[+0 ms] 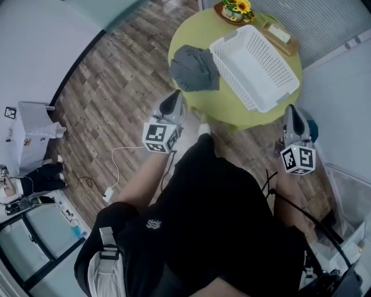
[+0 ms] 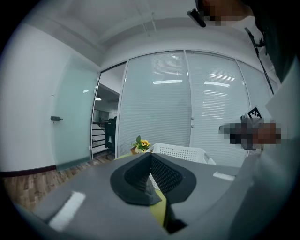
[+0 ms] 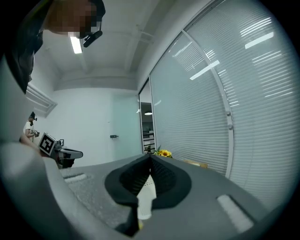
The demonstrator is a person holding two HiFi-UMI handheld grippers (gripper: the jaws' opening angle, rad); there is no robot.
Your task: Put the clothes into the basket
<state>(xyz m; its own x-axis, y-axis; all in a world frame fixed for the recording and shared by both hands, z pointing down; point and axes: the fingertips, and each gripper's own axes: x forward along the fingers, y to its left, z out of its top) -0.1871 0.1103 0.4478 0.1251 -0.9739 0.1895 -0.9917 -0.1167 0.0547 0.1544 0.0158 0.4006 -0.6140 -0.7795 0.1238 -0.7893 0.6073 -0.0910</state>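
Fingers of your left gripper and right gripper are squeezed shut and empty, and the clothes lie on the table at one o'clock from the left one, the nearer, with the basket at their three o'clock.

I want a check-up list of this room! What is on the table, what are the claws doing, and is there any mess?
Surface: round green table, nothing spilled.
Job's things: grey clothes lie in a heap on the table, touching the left side of the white basket; the basket is empty.
Clutter: sunflowers and a wooden tray at the table's far edge.
Claws: left claw shut and empty, at the table's near edge by the clothes; right claw shut and empty, by the basket's near corner.
Cables: white cable loose on the floor.
Surroundings: wood floor, window blinds, white cabinet.
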